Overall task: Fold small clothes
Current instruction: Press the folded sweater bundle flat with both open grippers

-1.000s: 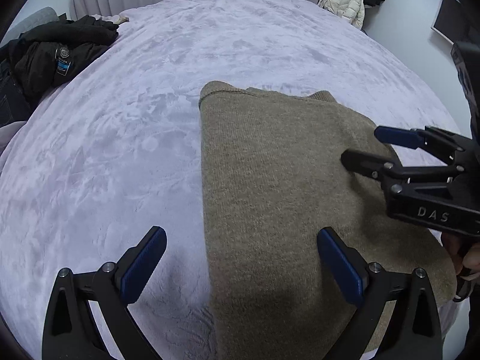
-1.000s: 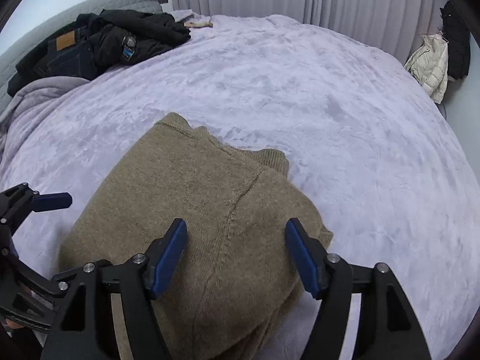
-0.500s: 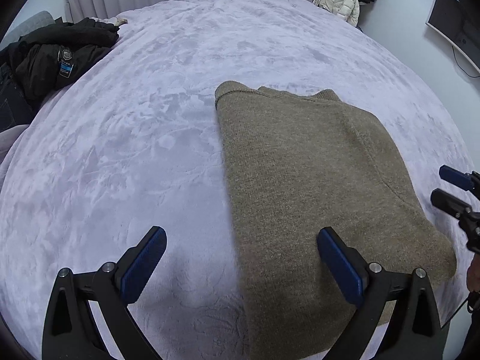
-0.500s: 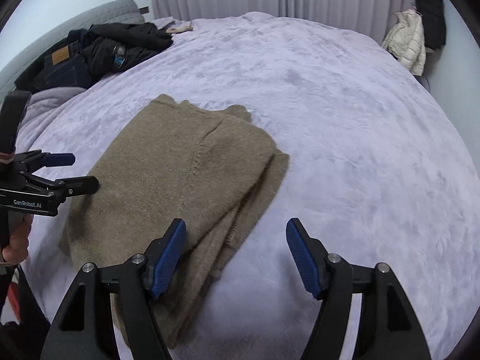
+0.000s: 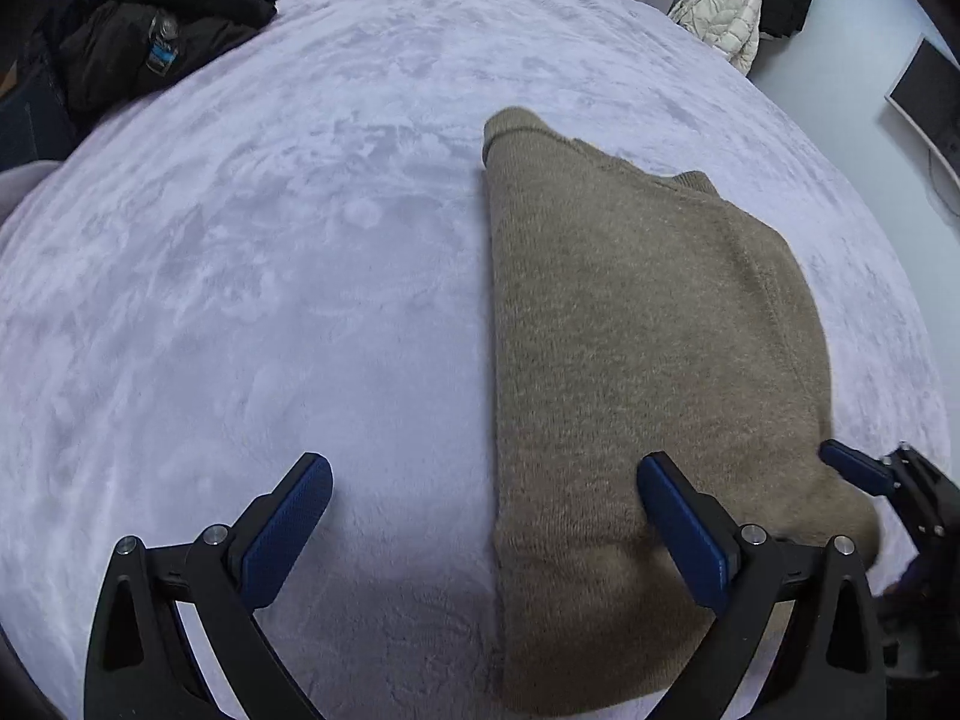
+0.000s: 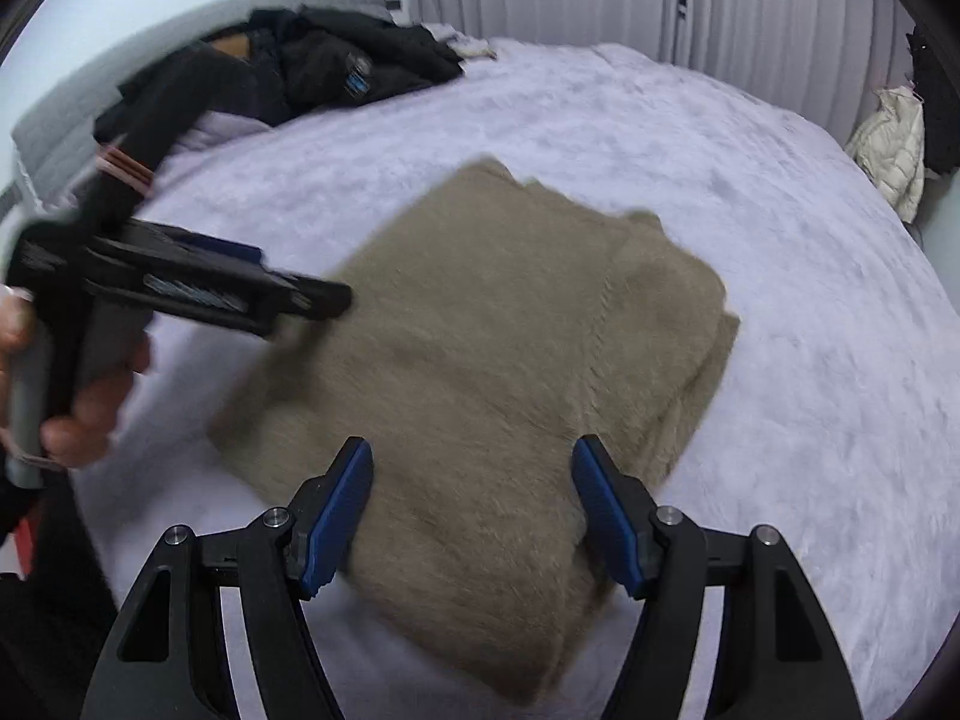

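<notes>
- Folded tan sweater [image 5: 648, 348] lying flat on the lavender bedspread [image 5: 270, 300], toward 3 o'clock in the left wrist view, one straight folded edge running from 12 to 6 o'clock.
- Left gripper [image 5: 486, 516] spread wide, holding nothing, straddling that straight edge near 6 o'clock.
- Right gripper [image 6: 471, 516] likewise spread and empty, poised over the near end of the sweater [image 6: 480, 360]; blurred there, so whether touching or just above cannot be told.
- Probably between folds: best to settle both grippers low over the near hem before pinching.
- Pinch through all layers at the two near corners, not only the top ply.
- Lift evenly, carry toward 12 o'clock, land hem on collar edge.
- Keep clear of the dark clothes pile [image 5: 150, 42] at 10 o'clock.
- Loose layered edge at 3 o'clock in the right wrist view likely to slip; tuck first.
</notes>
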`<state>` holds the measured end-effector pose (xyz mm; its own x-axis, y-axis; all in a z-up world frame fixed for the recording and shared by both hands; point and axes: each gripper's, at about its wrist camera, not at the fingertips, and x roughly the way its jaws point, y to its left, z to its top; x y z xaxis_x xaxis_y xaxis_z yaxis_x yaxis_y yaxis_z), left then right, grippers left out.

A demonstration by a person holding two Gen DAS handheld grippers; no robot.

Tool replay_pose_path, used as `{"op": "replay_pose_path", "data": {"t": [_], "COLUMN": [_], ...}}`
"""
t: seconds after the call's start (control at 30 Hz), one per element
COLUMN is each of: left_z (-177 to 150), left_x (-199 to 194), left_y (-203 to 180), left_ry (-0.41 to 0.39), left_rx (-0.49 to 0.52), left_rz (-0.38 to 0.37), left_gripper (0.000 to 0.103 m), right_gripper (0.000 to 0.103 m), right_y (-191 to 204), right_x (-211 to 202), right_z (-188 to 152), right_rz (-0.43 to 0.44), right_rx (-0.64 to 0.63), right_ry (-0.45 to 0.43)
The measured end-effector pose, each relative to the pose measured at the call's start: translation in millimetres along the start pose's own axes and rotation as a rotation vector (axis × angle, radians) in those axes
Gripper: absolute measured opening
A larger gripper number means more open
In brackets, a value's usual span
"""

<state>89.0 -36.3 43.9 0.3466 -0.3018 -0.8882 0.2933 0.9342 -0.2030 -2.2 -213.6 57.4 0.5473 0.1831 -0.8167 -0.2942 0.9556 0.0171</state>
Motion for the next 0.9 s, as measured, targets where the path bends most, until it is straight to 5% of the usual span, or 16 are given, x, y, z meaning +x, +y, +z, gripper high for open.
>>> {"op": "replay_pose_path", "data": {"t": [0.2, 0.33, 0.47, 0.6, 0.73, 0.9], "left_z": [-25, -33, -52, -65, -42, 12], "left_x": [-28, -9, 0, -20, -35, -17], "left_y": [-11, -22, -7, 7, 11, 5], "left_ry": [-0.058, 0.005, 0.057, 0.058, 0.012, 0.043], "left_rx": [0.091, 0.137, 0.088, 0.111, 0.132, 0.072], "left_rz": [-0.015, 0.052, 0.02, -0.013, 0.019, -0.142], "left_gripper": [0.102, 0.102, 0.102, 0.102, 0.102, 0.102], "right_gripper": [0.073, 0.074, 0.074, 0.074, 0.076, 0.081], "right_y": [-23, -28, -28, -44, -73, -108], "right_x": [-24, -38, -10, 13, -9, -27], "right_z": [-10, 20, 49, 39, 17, 0], "right_rz": [0.049, 0.007, -0.013, -0.056, 0.015, 0.032], "right_rx": [0.097, 0.071, 0.074, 0.151, 0.295, 0.453], "right_ry": [-0.036, -0.103, -0.051, 0.037, -0.017, -0.073]}}
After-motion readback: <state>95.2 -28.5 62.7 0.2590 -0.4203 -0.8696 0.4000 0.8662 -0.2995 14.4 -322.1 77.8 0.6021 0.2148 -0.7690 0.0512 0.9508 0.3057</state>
